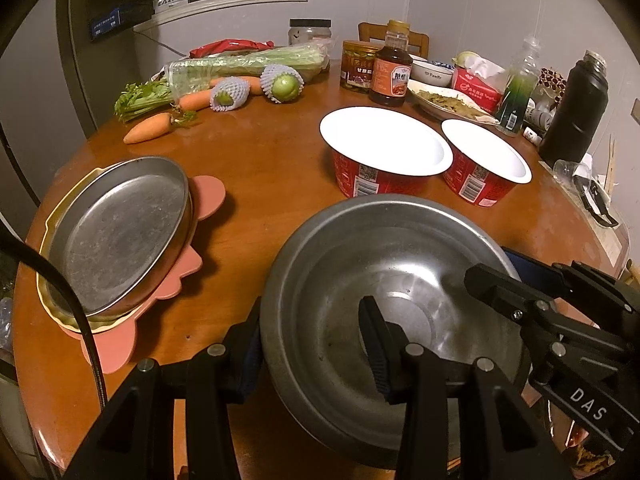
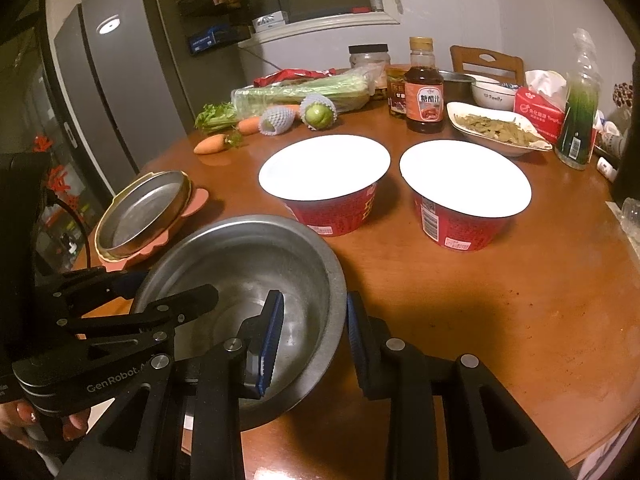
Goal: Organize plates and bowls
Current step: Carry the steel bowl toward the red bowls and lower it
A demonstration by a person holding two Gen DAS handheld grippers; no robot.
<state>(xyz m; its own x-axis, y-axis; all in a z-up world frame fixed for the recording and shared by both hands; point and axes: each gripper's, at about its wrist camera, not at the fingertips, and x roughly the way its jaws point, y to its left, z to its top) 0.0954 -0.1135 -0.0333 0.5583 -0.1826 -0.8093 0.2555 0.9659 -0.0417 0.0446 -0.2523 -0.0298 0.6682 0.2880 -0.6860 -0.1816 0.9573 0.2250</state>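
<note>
A large steel bowl (image 1: 400,264) sits at the near edge of the round wooden table (image 1: 260,168). My left gripper (image 1: 308,344) straddles its left rim, one finger inside, one outside, with a gap to the rim. My right gripper (image 2: 314,334) straddles the bowl's (image 2: 248,256) right rim the same way; it also shows in the left wrist view (image 1: 504,276). Two red paper bowls with white insides (image 1: 384,140) (image 1: 486,150) stand behind. A steel plate (image 1: 120,228) lies stacked on a yellow plate (image 1: 52,216) and a pink plate (image 1: 208,192) at left.
Carrots (image 1: 148,128), celery (image 1: 240,64), netted fruit (image 1: 280,84), a sauce bottle (image 1: 392,68), jars, a dish of greens (image 1: 452,102), a tissue box (image 1: 478,82), a green bottle (image 1: 518,88) and a black flask (image 1: 580,112) line the far side. A fridge (image 2: 104,80) stands at left.
</note>
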